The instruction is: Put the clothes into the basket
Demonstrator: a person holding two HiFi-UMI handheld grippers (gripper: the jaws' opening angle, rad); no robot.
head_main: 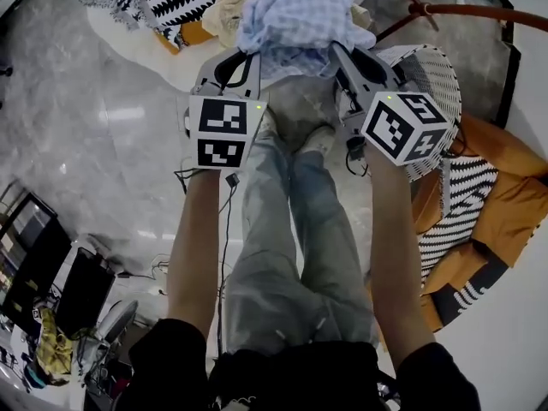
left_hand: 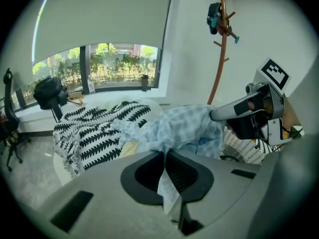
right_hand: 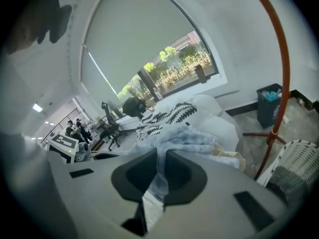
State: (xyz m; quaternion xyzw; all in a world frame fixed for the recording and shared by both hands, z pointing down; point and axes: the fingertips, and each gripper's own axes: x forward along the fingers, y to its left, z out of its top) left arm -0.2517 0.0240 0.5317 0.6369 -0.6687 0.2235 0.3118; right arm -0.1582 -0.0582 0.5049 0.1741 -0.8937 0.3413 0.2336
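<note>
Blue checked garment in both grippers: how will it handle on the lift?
Likely floppy: the light blue checked garment bunches in soft folds between the left gripper and right gripper. Probably light: thin pinched folds carry it. Hanging ends may snag.

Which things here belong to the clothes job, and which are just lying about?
Job: blue checked garment, clamped by left tool and right tool; white woven basket; cream garment in the pile.
Lying about: coat stand, bin, office chair.
</note>
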